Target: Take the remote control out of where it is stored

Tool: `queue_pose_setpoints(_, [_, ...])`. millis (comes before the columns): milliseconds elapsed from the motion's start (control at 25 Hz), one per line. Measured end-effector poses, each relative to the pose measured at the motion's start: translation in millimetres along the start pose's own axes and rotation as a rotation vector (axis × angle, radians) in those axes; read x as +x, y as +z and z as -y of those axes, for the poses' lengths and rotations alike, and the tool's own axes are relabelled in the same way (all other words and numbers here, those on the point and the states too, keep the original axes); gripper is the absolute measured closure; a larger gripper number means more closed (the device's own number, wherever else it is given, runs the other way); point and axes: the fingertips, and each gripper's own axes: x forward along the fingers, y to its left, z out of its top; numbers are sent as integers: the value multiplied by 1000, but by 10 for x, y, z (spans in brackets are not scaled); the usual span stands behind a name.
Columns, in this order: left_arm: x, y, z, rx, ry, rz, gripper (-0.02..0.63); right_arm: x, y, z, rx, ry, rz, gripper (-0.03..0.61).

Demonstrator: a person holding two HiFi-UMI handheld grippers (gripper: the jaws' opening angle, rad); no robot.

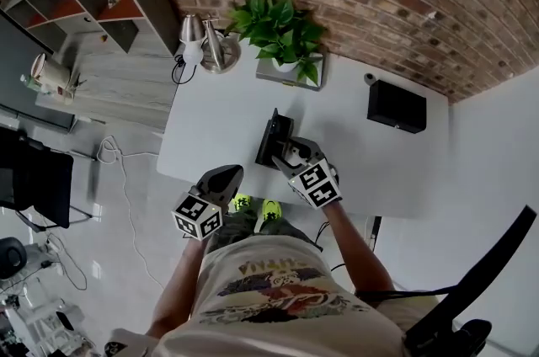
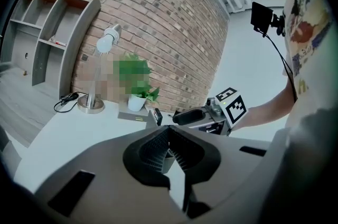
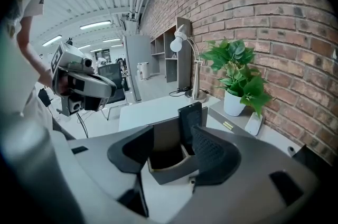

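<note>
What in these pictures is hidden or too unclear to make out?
- Remote control: in the right gripper view its lower end is sunk in the holder, and its dark face shows no buttons.
- Plant: in the left gripper view a mosaic patch covers most of the leaves.
- Black box: in the head view it is too small to tell what it is.

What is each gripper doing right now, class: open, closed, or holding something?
Left gripper: closed, empty.
Right gripper: open, jaws either side of the grey holder with the remote control standing in it; nothing gripped.
</note>
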Motion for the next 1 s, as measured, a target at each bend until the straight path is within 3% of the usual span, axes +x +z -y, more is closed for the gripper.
queue_pose_setpoints(240, [-59,-1,-205,-7,-21,-26,611,163,7,171,-6,-20,-19,344])
queue_pose_setpoints(1000, [76,-170,-293,-59,-43,-86,611,435,-65,291,-124,133,-65,325])
